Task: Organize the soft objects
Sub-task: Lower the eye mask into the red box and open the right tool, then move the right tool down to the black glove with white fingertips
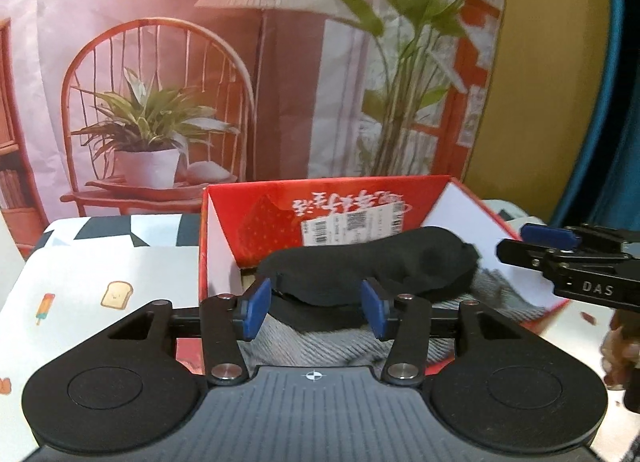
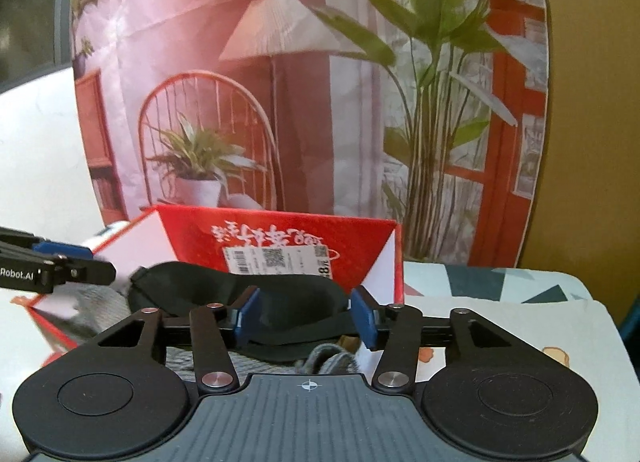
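A black sleep mask (image 1: 372, 262) (image 2: 280, 290) lies inside an open red box (image 1: 202, 246) (image 2: 396, 262), on top of a grey knitted piece (image 1: 320, 346) (image 2: 332, 358). My left gripper (image 1: 314, 308) stands open at the box's near edge. The mask's left end and strap sit between its blue pads (image 1: 254, 308), which do not press on it. My right gripper (image 2: 306, 316) is open too, and the mask's right end lies between its pads (image 2: 364, 318) without being squeezed. Each gripper also shows at the other view's edge: the right gripper (image 1: 536, 242) and the left gripper (image 2: 80, 262).
The box stands on a cloth (image 1: 100, 262) (image 2: 500, 302) printed with toast and ice lollies. Behind it hangs a printed backdrop (image 1: 160, 82) of a chair, lamp and plants. A hand (image 1: 620, 350) holds the right gripper at the left wrist view's edge.
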Demonstrator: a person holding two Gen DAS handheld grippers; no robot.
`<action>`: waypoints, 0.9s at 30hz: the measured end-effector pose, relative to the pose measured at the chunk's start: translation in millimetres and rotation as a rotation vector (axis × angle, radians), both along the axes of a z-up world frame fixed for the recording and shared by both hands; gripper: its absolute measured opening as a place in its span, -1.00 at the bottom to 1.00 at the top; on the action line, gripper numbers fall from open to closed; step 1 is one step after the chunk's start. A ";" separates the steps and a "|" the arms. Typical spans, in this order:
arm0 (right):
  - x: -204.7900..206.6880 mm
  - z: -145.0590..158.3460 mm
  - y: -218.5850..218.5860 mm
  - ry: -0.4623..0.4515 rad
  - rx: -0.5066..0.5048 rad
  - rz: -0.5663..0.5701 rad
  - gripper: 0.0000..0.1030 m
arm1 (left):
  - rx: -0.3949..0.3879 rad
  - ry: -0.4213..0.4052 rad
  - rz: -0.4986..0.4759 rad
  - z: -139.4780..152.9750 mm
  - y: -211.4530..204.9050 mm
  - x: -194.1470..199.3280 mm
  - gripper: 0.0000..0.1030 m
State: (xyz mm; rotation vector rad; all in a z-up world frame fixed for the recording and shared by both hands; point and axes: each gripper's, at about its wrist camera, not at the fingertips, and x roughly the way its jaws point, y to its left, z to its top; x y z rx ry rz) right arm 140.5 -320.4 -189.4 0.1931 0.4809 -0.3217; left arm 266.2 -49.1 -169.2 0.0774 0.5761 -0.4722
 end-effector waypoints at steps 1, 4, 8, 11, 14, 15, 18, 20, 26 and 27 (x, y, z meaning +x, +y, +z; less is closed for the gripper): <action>-4.7 1.8 2.9 -0.014 0.007 0.004 -0.06 | -0.012 -0.003 -0.007 0.7 2.6 -8.5 0.02; -19.7 6.4 12.9 -0.047 0.030 0.013 -0.05 | -0.038 0.002 -0.014 -0.9 8.7 -30.6 0.02; -41.7 9.2 28.4 -0.078 0.038 0.024 -0.04 | -0.066 0.016 -0.018 -13.3 18.0 -61.8 0.02; -61.6 5.8 39.8 -0.094 0.058 0.018 -0.04 | -0.083 0.059 -0.020 -28.5 22.9 -79.5 0.02; -81.7 -1.0 49.3 -0.099 0.086 0.008 -0.04 | -0.095 0.108 -0.035 -46.1 24.4 -94.5 0.02; -88.4 -4.3 52.8 -0.099 0.091 0.004 -0.04 | -0.094 0.122 -0.043 -52.1 23.6 -98.8 0.02; -108.0 -17.0 62.6 -0.086 0.120 -0.017 -0.04 | -0.086 0.163 -0.066 -70.2 19.6 -110.4 0.02; -119.2 -27.7 68.7 -0.070 0.149 -0.033 -0.04 | -0.081 0.187 -0.074 -82.6 17.0 -116.1 0.02; -148.0 -64.8 84.8 0.042 0.209 -0.106 -0.04 | -0.071 0.260 -0.086 -110.2 15.8 -123.7 0.02; -150.6 -69.1 86.1 0.061 0.214 -0.115 -0.04 | -0.067 0.266 -0.090 -112.0 14.9 -124.6 0.02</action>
